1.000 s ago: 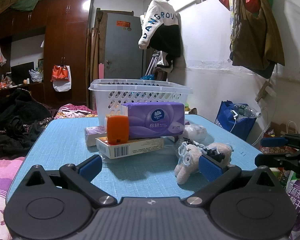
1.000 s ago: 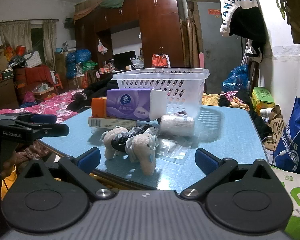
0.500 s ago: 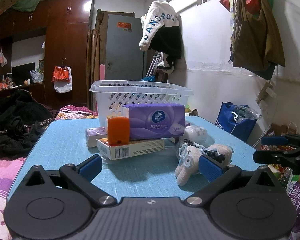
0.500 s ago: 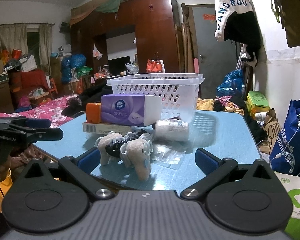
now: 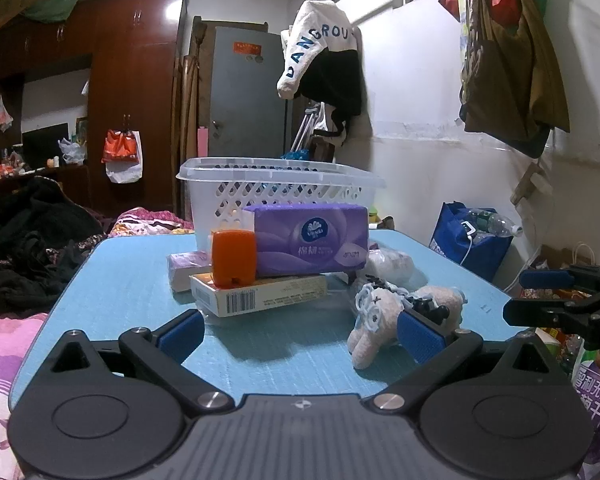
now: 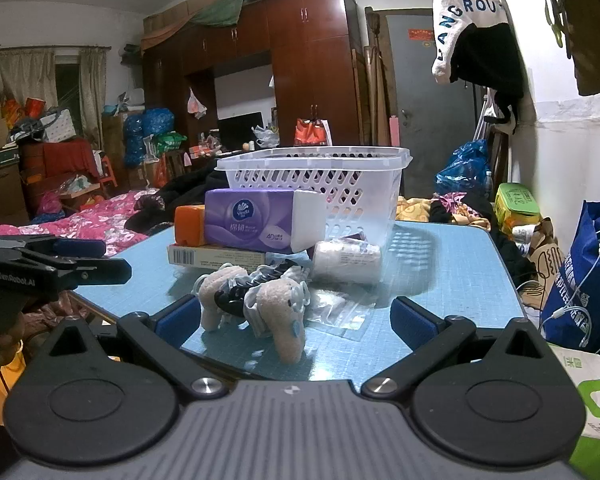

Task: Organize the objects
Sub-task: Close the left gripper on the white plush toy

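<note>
Both grippers hover w/ fingers apart, holding nothing: left gripper (image 5: pixel 300 330), right gripper (image 6: pixel 296 318). Nearest on the table (image 5: pixel 132 268) lies the plush toy (image 5: pixel 384 312), long axis left-right, head toward left gripper. Behind it a box (image 5: pixel 256 296) carries the tissue pack (image 5: pixel 310 240), lengthwise across. Farthest, the basket (image 5: pixel 276 196).

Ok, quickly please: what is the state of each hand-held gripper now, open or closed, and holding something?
Left hand-held gripper: open, holding nothing.
Right hand-held gripper: open, holding nothing.
</note>
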The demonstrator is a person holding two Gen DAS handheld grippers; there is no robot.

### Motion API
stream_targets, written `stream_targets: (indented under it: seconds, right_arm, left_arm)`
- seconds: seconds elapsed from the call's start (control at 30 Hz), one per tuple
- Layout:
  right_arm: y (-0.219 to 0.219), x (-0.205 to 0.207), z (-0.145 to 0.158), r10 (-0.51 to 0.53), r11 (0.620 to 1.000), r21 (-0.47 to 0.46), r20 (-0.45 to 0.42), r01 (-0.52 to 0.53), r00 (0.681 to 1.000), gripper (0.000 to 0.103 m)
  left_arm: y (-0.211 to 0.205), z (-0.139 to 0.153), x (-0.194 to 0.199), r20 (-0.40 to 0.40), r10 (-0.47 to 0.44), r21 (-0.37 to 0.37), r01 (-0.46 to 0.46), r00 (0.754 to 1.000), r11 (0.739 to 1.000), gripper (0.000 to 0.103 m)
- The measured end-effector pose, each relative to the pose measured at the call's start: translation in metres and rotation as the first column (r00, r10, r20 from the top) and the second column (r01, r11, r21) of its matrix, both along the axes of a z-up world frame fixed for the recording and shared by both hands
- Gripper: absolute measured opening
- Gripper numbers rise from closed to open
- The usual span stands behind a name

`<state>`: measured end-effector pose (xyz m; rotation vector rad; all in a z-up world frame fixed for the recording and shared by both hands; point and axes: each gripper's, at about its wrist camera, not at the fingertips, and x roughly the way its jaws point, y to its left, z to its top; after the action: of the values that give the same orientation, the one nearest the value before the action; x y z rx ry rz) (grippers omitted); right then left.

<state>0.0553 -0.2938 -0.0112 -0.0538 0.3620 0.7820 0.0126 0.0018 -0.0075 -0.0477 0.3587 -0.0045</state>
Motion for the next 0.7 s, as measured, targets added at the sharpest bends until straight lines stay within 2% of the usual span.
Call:
stream_targets:
  seconds: [0.13, 0.3, 0.43, 0.57, 0.7]
  right_arm:
    - [0.001, 0.0, -0.002, -0.008, 1.0, -0.002, 0.012, 0.008, 1.0, 0.103]
    - [-0.006, 0.006, -0.012, -0.015, 0.999, 0.037, 0.094, 0.012, 0.995, 0.103]
    - [-0.005, 0.019, -0.023, 0.048, 0.998, 0.025, 0.05, -0.05, 0.998, 0.103]
    - [0.002, 0.03, -0.035, 0.052, 0.999, -0.013, 0.008, -0.052, 0.999, 0.103]
    - [0.003, 0.034, -0.043, 0.082, 0.997, -0.012, -0.02, -0.082, 0.996, 0.098]
  left_arm:
    - [-0.003, -0.005, 0.006, -0.008, -0.004, 0.003, 0.004, 1.0, 1.0, 0.103]
    - [-0.01, -0.019, 0.019, -0.036, -0.031, 0.008, 0.031, 0.999, 0.999, 0.103]
    - [-0.021, -0.033, 0.03, -0.04, -0.044, 0.047, 0.046, 0.998, 0.998, 0.103]
    - [-0.029, -0.046, 0.041, -0.037, -0.069, 0.077, 0.072, 0.997, 0.994, 0.103]
    - [-0.04, -0.06, 0.054, -0.081, -0.084, 0.129, 0.094, 0.993, 0.987, 0.103]
